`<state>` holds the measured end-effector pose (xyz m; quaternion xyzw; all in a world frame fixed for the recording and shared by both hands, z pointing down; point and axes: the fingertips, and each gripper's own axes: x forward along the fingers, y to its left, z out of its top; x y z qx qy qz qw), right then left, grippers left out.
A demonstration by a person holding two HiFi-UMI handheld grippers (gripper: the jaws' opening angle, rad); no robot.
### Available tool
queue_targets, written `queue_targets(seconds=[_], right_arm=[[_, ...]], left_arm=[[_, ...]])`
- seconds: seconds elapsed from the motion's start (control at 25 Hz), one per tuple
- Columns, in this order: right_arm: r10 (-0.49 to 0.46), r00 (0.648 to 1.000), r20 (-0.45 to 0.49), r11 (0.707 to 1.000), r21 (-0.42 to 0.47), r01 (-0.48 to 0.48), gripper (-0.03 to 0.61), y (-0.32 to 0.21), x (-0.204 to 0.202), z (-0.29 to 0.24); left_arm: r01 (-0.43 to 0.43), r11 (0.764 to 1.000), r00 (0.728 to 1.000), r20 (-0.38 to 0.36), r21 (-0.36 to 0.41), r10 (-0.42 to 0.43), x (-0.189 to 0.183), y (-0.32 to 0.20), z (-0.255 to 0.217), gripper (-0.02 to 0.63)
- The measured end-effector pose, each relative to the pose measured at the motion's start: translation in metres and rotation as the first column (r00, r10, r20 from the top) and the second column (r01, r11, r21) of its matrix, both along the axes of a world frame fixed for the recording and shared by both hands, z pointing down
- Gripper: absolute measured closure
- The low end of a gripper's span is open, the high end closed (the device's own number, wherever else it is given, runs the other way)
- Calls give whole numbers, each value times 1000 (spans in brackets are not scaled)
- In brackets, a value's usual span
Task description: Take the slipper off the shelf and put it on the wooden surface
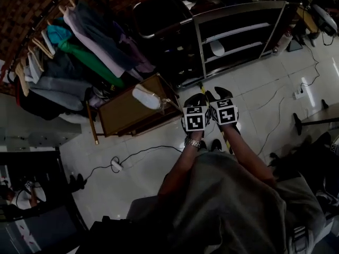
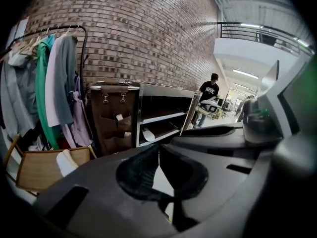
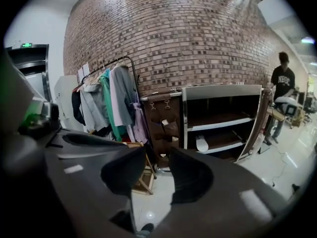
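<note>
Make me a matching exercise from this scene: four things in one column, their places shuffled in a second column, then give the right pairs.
Things:
1. near slipper
2. far slipper
3. green garment
4. power strip

Places:
a. on the floor tiles
b. on a shelf
c. on the wooden surface
d. hanging on the clothes rack

Pairs: 1-c, 2-b, 3-d, 4-a
</note>
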<state>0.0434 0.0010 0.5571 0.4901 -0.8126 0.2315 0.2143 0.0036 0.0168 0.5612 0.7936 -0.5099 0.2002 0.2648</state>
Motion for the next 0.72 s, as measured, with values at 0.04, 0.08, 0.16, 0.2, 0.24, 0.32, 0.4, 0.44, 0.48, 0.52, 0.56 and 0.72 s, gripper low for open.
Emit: queue_targets(seconds=[0.04,0.08,0.16,0.2,0.24,0.32,0.4,0.44,0.48,0.52,0.56,0.72], right_arm=[[6,1000,-6,1000,7,-6,440,-2,5,-5],[12,1000,-12,1000,14,-12,440,-3,10,-11],[24,1000,-14,999,26,-24,440,-4,17,-21],[31,999,-11,999,27,-30,440,-4,20,-23],[36,999,-8,999,23,-36,440,-5,22,-24],[41,999,-2,999,4,-41,439,-3,22,-20],[47,999,-8,999,-5,-47,437,1,20,-21],[51,999,-12,999,-3,-51,437,2,20,-23],[56,998,-12,998,1,-56,437,1,21,-26],[62,998,-10,998,4,-62,437,-1,23,-28],[68,998,-10,998,6,-68,437,-3,25,-29],[88,996,-19,996,12,-88,437,-5,35,-27]], left_arm=[[-10,1000,1000,-6,4,10,5,-3,-3,614],[-18,1000,1000,-9,7,18,10,-5,-6,614],[-34,999,999,-15,18,34,19,-6,-14,614],[-44,999,999,-14,25,44,22,-8,-18,614],[-57,998,998,-7,31,57,25,-10,-20,614],[-79,996,997,14,36,79,25,-12,-21,614],[-91,995,996,15,38,90,25,-11,-18,614],[-95,995,995,12,37,95,25,-11,-17,614],[-101,994,995,8,36,101,26,-12,-18,614],[-109,993,994,5,35,109,28,-13,-19,614],[-116,993,993,2,38,116,31,-15,-22,614],[-142,989,990,4,50,142,41,-17,-24,614]])
